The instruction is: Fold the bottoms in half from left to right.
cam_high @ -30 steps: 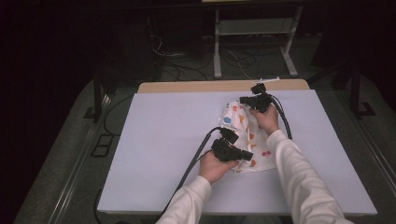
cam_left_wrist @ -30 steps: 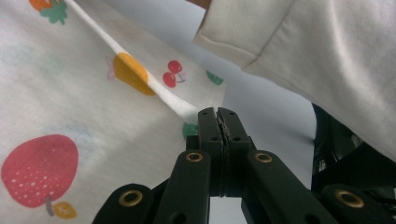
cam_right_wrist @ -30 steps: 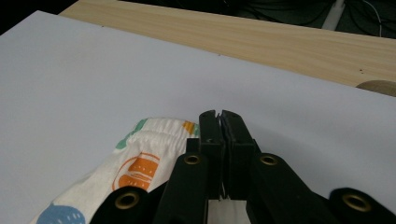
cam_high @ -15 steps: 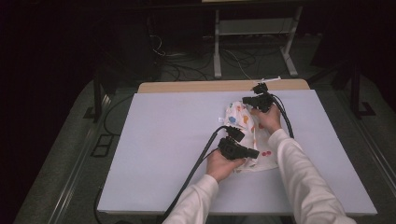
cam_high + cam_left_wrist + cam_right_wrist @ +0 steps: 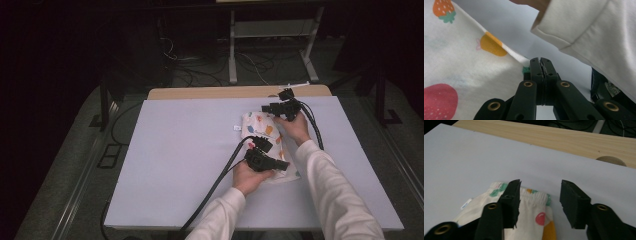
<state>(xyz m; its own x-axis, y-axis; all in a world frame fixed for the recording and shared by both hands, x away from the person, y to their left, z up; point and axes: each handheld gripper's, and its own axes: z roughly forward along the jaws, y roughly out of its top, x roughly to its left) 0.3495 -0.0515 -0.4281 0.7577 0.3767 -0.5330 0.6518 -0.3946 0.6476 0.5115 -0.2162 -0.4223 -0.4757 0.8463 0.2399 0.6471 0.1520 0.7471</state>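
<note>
A white cloth with a fruit print point(image 5: 268, 131) lies on the pale mat point(image 5: 190, 150), right of the middle. At its near end my left gripper point(image 5: 286, 165) is shut on the cloth's edge; in the left gripper view the hem point(image 5: 519, 58) runs into the closed jaws of the left gripper point(image 5: 540, 60). At the far end my right gripper point(image 5: 265, 107) has just been opening its jaws. They stand apart over the elastic hem point(image 5: 534, 192), and the pads of the right gripper point(image 5: 540, 183) do not press on it.
A strip of bare wooden tabletop point(image 5: 215, 92) with a round hole point(image 5: 611, 160) runs behind the mat. A white sleeve point(image 5: 599, 37) hangs close over the left gripper's jaws. Black cables point(image 5: 215, 185) trail from both grippers. A metal stand point(image 5: 232, 55) rises beyond the table.
My left gripper has moved to the right with the cloth's near edge, drawing the cloth narrower. The right gripper has stayed at the far end and its jaws have come apart.
</note>
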